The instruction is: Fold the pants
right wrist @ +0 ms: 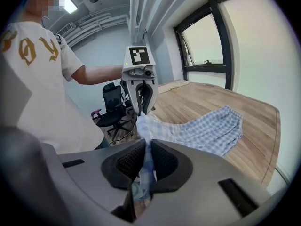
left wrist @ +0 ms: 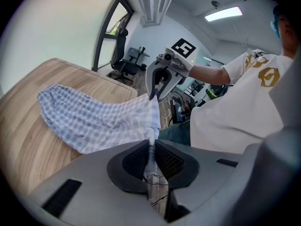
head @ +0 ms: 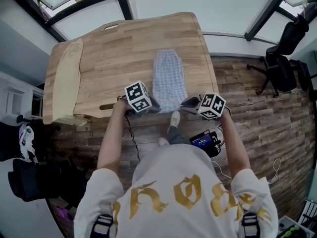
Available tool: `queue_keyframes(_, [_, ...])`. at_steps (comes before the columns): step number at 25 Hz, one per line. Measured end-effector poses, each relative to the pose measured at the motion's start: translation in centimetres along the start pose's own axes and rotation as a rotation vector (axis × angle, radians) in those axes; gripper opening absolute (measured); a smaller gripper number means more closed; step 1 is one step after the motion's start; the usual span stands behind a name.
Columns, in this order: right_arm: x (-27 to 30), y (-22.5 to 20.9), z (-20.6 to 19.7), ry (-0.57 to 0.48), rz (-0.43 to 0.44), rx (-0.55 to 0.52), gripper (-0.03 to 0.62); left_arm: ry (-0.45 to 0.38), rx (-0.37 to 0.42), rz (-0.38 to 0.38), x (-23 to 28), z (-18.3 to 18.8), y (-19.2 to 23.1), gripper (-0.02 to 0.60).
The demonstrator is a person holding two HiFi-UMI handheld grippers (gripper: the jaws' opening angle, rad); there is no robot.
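- Where the head view looks down, the pants [head: 169, 81] lie on the table [head: 124, 43] as a narrow strip of pale blue-and-white check, running from mid-table to the near edge.
- The far end lies flat and slightly gathered. The near end spreads wider and seems raised off the wood, though the angle makes that hard to judge.
- The left gripper [head: 151, 106] is at the near left corner of the cloth and the right gripper [head: 190, 103] at the near right corner. Both are at the table's near edge.
- A tan cloth [head: 67, 81] lies along the table's left side, well apart from the pants.
- In the left gripper view, the jaws are pinched on a thin bunched edge of the check fabric, which runs down between the ribbed pads [left wrist: 167, 159].
- From there the cloth stretches taut to the right gripper [left wrist: 157, 86], and the rest drapes back onto the table [left wrist: 28, 126] in soft wrinkles.
- In the right gripper view, the jaws are likewise clamped on a bunched corner of the pants [right wrist: 207, 131], with a tail of fabric hanging below the pads [right wrist: 162, 160].
- The held edge spans across to the left gripper [right wrist: 142, 100], and the far end rests rumpled on the wood.
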State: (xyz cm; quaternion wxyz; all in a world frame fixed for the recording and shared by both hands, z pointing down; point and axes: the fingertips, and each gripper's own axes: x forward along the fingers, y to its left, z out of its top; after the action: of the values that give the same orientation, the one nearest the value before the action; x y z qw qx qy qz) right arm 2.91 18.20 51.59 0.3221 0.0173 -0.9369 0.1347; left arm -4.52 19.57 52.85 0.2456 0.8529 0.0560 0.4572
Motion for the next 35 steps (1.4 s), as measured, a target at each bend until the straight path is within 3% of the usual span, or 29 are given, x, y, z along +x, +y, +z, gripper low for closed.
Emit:
queue_keyframes(7, [-1.9, 0.0, 1.7, -0.006, -0.026, -0.014, 0.054, 0.003, 0.041, 0.000, -1.3, 1.5, -0.9, 0.064])
queue_keyframes(15, [-2.9, -3.7, 3.7, -0.050, -0.088, -0.052, 0.054, -0.032, 0.076, 0.047, -3.8, 3.6, 1.8, 0.064])
queue_keyframes(35, [-1.5, -22.0, 8.0, -0.020, -0.013, 0.005, 0.052, 0.075, 0.011, -0.014, -8.8, 8.5, 19.3, 0.064])
